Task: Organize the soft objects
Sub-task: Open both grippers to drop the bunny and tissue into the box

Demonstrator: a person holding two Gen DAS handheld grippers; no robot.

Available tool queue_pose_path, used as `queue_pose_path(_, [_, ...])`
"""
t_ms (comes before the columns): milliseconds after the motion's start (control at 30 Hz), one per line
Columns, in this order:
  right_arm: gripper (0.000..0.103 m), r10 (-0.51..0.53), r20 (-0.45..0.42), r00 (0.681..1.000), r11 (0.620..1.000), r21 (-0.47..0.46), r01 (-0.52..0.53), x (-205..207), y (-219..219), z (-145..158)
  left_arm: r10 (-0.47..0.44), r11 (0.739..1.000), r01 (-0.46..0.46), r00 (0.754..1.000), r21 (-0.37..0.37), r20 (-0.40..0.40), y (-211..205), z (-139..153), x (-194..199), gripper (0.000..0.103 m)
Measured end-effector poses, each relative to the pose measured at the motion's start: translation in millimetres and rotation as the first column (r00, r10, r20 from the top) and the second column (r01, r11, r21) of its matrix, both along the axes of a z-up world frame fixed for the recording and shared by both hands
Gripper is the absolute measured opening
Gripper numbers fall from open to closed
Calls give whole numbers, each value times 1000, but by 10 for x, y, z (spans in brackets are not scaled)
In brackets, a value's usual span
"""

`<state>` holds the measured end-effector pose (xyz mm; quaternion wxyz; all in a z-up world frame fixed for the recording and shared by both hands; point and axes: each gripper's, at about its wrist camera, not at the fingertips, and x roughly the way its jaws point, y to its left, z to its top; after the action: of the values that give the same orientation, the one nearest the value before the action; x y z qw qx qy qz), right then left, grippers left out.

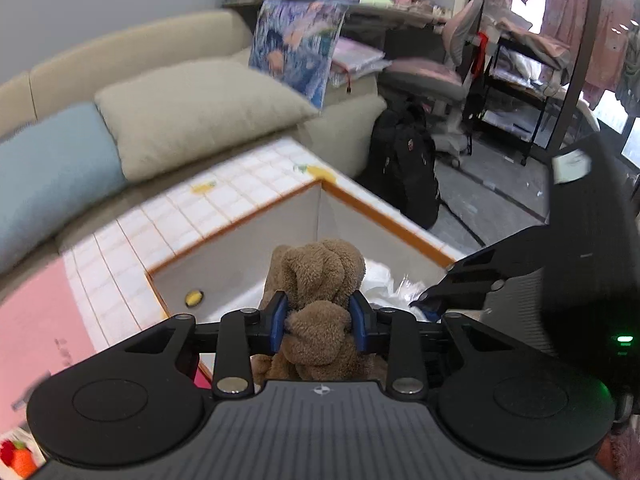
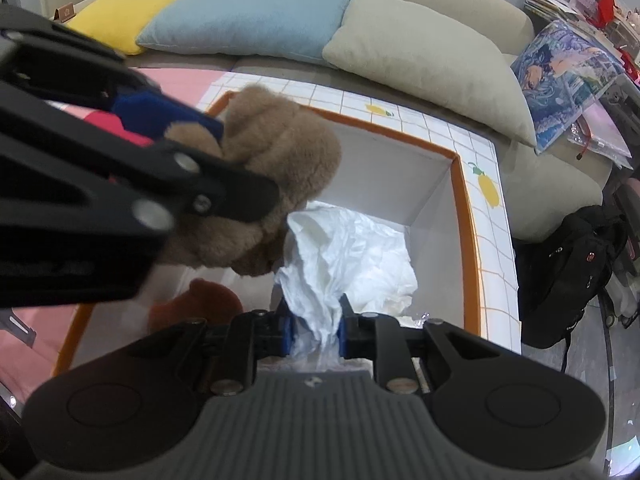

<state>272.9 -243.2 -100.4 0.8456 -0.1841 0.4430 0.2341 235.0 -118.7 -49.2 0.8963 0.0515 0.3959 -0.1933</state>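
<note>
At lower centre the left gripper (image 1: 320, 322) pinches a brown plush (image 1: 320, 280) over the white box (image 1: 360, 216), right gripper (image 1: 424, 300) alongside.

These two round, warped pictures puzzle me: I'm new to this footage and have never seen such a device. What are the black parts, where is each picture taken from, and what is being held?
The black parts are two hand-held grippers, each with two blue-padded fingers; a person carries one in each hand. Each picture comes from a wide-angle camera on one gripper, looking along its fingers.

In the left wrist view, the left gripper is shut on a brown plush toy above an open storage box with a white tiled pattern and orange rim.

In the right wrist view, the right gripper pinches a crumpled white plastic bag lying in that box. A reddish-brown soft thing also lies inside. Behind is a sofa with cushions.
</note>
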Motion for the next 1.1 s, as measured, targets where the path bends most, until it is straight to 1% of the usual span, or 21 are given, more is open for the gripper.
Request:
queue_pose_path(67, [19,-4,-8,1000,1000,-1,4,19,-25,-33,19,1000,-18,999,14,-49,2,-117,68,36])
queue_pose_path(167, [20,8,-20,1000,1000,1,-8,-2,-18,-83,34,998,-30,995,48,-94,11,-253,98,36])
queue_pose_path(300, [21,24,-46,999,1000,-16,-24,-4,38,-205,36,998,-29,994,57,-108,20,-288,91,37])
queue_pose_path(433, [23,20,-64,998,999,-39,-22,14,88,-297,40,997,-32,990,65,-133,15,-279,114,43])
queue_pose_path(500, [24,15,-68,998,999,-40,-17,22,88,-299,51,997,-43,989,58,-139,22,-272,125,44])
queue_pose_path(533, [25,14,-67,998,999,-43,-17,25,88,-294,57,998,-51,988,49,-143,30,-267,125,48])
queue_pose_path(567, [28,16,-63,998,999,-47,-19,27,91,-282,60,998,-55,987,39,-147,48,-255,120,51])
queue_pose_path(600, [29,18,-59,998,999,-48,-21,13,99,-267,62,998,-59,987,24,-150,73,-234,110,56])
queue_pose_path(633, [32,20,-54,998,999,-47,-23,18,96,-239,63,998,-62,987,10,-146,91,-206,95,61])
queue_pose_path(667, [36,24,-50,998,999,-44,-26,5,96,-206,65,998,-67,989,-6,-134,119,-162,71,64])
queue_pose_path(733, [41,26,-39,999,998,-47,-28,-38,101,-138,71,997,-74,991,-25,-111,155,-79,24,69])
queue_pose_path(800, [47,24,-20,999,998,-56,-25,-65,104,-62,79,996,-83,993,-39,-85,197,21,-27,71])
queue_pose_path(833, [52,22,-12,1000,998,-54,-22,-77,94,-23,84,995,-87,994,-48,-72,224,71,-55,72])
queue_pose_path(900, [57,17,5,1000,999,-38,-17,-116,82,71,89,993,-92,995,-67,-44,272,172,-119,74])
queue_pose_path(967, [65,12,22,1000,1000,-27,-11,-166,81,169,98,992,-99,995,-81,-17,315,270,-184,74])
queue_pose_path(1000, [67,10,30,999,1000,-25,-9,-198,92,215,103,991,-103,995,-86,-3,338,315,-222,75])
queue_pose_path(1100, [69,2,59,998,1000,-13,-1,-302,109,363,138,986,-131,989,-105,56,422,438,-383,75])
